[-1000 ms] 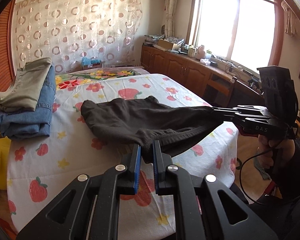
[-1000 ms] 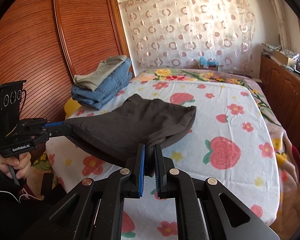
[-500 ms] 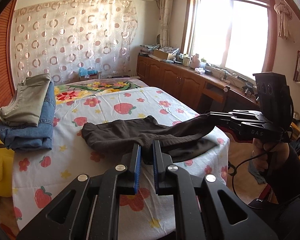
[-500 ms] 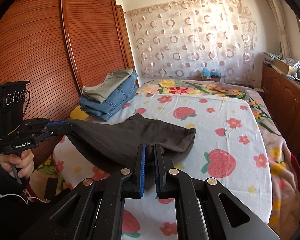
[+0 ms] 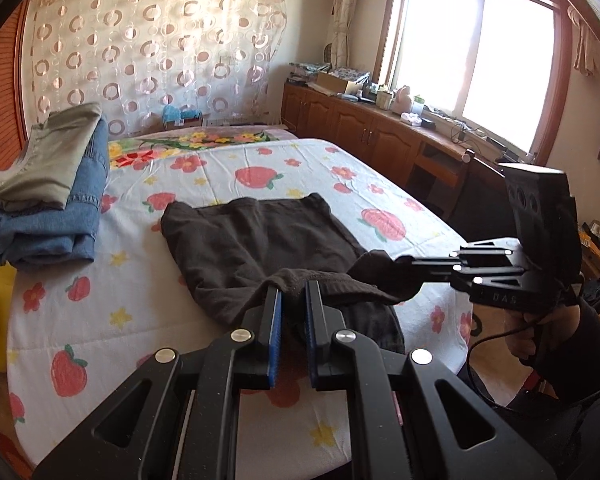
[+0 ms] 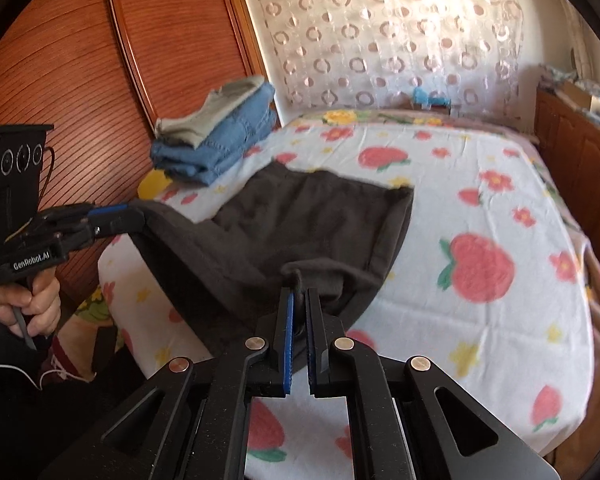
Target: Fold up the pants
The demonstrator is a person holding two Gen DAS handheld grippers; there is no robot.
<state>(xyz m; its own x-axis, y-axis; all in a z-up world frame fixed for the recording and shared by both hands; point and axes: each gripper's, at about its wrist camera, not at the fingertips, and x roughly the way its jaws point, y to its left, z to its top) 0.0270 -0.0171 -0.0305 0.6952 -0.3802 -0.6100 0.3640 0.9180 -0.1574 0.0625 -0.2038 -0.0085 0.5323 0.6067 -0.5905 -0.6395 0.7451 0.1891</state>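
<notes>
The dark brown pants point(image 5: 260, 240) lie partly flat across the strawberry-print bedsheet point(image 5: 100, 320). Their near edge is lifted at 2 corners, sagging between them.

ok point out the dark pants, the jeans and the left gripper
dark pants point(image 5: 260, 240), left wrist view, flat middle of the cloth
jeans point(image 5: 52, 236), left wrist view, folded front edge
left gripper point(image 5: 293, 300), left wrist view, between the fingertips
</notes>
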